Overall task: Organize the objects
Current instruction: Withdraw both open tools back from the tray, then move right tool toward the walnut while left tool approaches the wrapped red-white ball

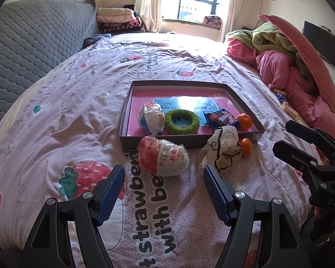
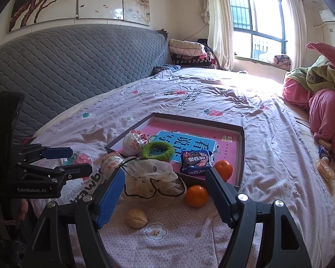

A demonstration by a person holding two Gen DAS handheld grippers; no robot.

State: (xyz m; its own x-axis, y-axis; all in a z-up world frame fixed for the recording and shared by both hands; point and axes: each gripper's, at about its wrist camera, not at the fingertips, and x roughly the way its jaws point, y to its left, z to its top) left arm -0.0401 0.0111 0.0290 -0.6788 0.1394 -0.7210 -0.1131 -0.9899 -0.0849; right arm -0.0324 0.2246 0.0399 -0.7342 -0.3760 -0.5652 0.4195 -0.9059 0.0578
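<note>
Tray [image 1: 191,141] near wall hides inside items' bases — walnut [image 2: 136,218] only in right view; both tools wide, empty.

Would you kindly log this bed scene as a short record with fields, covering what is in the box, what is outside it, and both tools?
surface: bedsheet with strawberry print
container: shallow open box
in box: wrapped egg; green ring; blue snack packet; orange
outside box: second wrapped egg; white drawstring bag; second orange; walnut
left tool: open, empty
right tool: open, empty
</note>
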